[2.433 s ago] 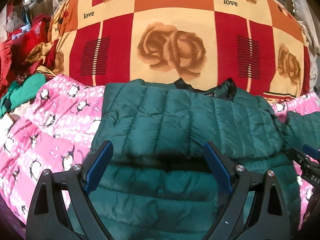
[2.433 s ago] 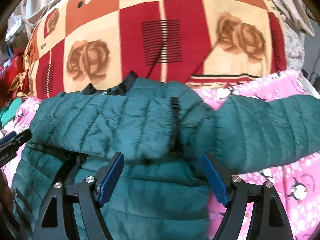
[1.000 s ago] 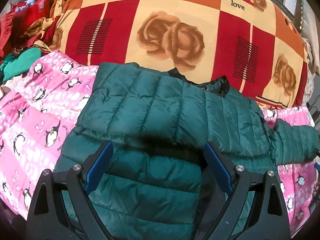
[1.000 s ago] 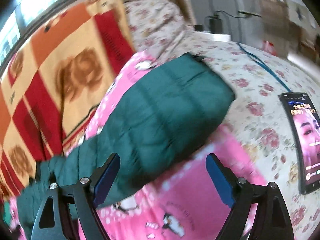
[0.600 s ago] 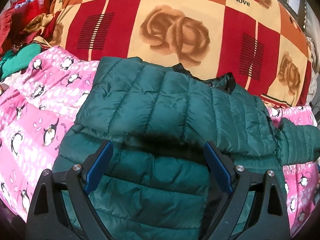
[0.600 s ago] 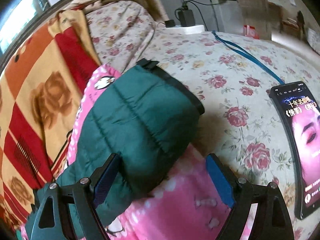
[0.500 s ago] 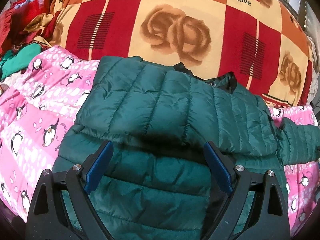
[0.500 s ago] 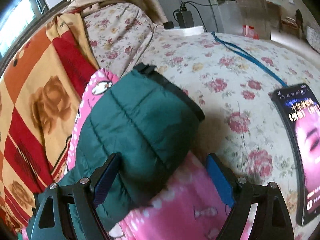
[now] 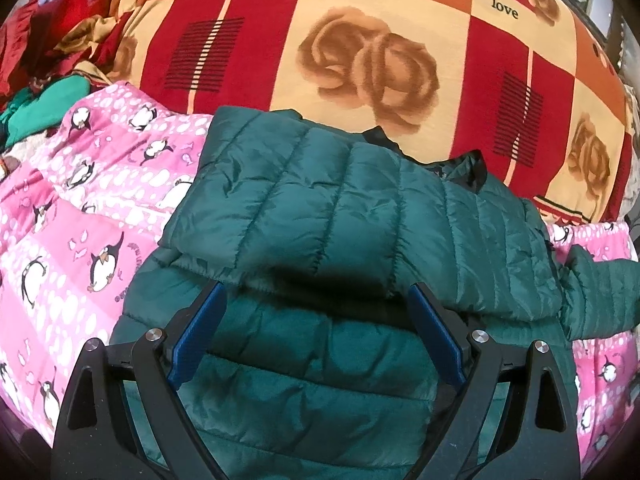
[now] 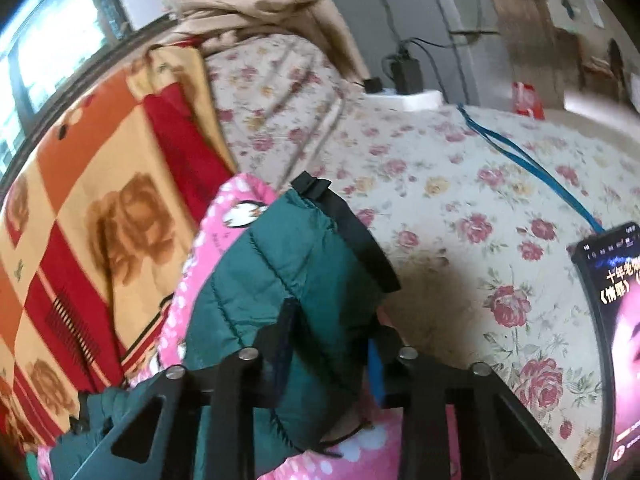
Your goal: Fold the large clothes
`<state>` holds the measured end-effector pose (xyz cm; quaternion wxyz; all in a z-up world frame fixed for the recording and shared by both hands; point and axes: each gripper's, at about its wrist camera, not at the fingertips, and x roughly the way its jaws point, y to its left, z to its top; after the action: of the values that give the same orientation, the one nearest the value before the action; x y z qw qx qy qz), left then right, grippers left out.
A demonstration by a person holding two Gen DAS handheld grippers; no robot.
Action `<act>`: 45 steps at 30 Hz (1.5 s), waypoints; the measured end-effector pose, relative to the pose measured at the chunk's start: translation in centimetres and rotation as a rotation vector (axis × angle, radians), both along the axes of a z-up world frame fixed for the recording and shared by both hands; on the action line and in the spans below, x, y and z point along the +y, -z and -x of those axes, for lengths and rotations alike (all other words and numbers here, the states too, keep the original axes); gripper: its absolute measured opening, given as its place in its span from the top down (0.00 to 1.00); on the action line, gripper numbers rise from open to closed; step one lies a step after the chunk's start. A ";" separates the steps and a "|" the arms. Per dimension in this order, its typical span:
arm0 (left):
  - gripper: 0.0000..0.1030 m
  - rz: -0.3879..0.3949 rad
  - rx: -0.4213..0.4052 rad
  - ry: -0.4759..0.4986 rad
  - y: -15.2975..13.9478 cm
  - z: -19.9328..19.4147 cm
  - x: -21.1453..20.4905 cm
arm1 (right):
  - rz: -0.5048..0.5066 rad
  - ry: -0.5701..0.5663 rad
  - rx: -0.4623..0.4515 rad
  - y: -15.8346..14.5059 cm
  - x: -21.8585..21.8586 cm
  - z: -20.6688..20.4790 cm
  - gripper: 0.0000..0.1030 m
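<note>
Bedside, right claw (image 10: 332, 344) down-tilted, clamping sleeve (image 10: 288, 280)

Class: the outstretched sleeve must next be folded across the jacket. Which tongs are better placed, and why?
Right. The right tongs have just closed on the sleeve near its cuff; the left tongs hang open over the jacket's body.

Bright window (image 10: 48, 64) – floral bed (image 10: 460, 184), grey wall (image 10: 360, 8)

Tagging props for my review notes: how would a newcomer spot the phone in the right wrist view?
Start from the cream bedsheet printed with red roses, right of the green jacket sleeve. The phone lies on it at the picture's right edge. Unlike the fabrics around it, it is a black slab with a lit screen.
</note>
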<state>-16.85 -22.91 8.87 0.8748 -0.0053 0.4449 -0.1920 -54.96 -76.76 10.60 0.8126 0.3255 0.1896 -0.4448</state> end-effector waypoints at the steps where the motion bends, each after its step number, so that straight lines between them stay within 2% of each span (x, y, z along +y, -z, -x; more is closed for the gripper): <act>1: 0.11 0.005 0.001 -0.001 0.0 0.0 0.1 | 0.009 -0.017 -0.004 -0.3 0.4 -0.1 0.77; 4: 0.11 0.012 -0.005 -0.002 -0.3 0.2 0.2 | 0.037 -0.068 -0.034 -1.3 1.8 -0.2 0.82; 9: 0.11 0.022 -0.003 -0.012 -0.7 0.2 0.8 | 0.068 -0.160 -0.097 -3.1 4.9 -1.3 0.82; 14: 0.11 0.050 0.001 -0.025 -1.1 0.4 1.6 | 0.077 -0.245 -0.106 -4.3 7.5 -3.3 0.82; 22: 0.11 0.044 -0.018 -0.031 -1.8 0.6 2.4 | 0.085 -0.422 -0.100 -5.5 13.2 -8.4 0.82; 28: 0.11 0.056 -0.027 -0.039 -2.2 0.5 3.1 | 0.074 -0.527 -0.088 -5.2 16.9 -12.1 0.82; 45: 0.11 0.058 -0.055 -0.041 -2.9 1.2 3.7 | -0.021 -0.708 -0.083 -2.6 24.3 -19.9 0.82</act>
<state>-18.07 -19.20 11.74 0.8897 -0.0346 0.4149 -0.1872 -35.05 -52.46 13.23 0.9199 0.2658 0.2621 -0.1200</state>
